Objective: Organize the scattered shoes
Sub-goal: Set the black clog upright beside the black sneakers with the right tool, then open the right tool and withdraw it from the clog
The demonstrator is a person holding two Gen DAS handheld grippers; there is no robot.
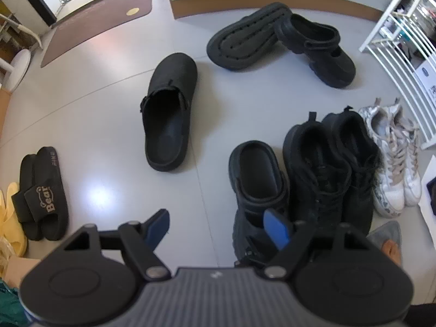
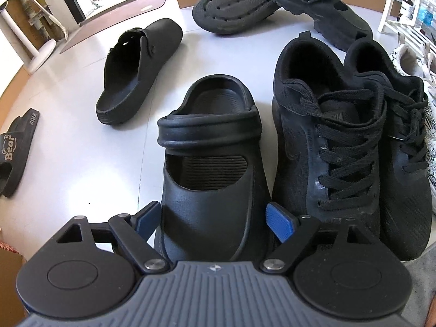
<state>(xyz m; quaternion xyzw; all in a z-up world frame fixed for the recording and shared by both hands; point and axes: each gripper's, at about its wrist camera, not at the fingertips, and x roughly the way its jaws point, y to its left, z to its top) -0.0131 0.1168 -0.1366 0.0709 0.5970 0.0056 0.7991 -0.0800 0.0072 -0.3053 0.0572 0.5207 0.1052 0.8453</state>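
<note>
Partly done: lined up against the white rack [image 1: 403, 62], white sneakers [image 1: 392, 160], black sneakers [image 2: 348, 147] and one strapped clog [image 2: 212, 147]. Still scattered farther from that rack: its upturned mate pair [image 1: 280, 41], a black mule [image 1: 169, 111], Bear slides [image 1: 43, 190]. Right gripper [image 2: 212, 218] astride the clog's toe, jaws apart, pads seemingly not pressing; left gripper [image 1: 218, 229] wide apart, empty.

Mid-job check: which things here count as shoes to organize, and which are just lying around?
Job:
strapped clog
black sneakers
white sneakers
black mule
tipped clog pair
Bear slides
yellow slippers

Lying about:
brown mat
white rack
</note>
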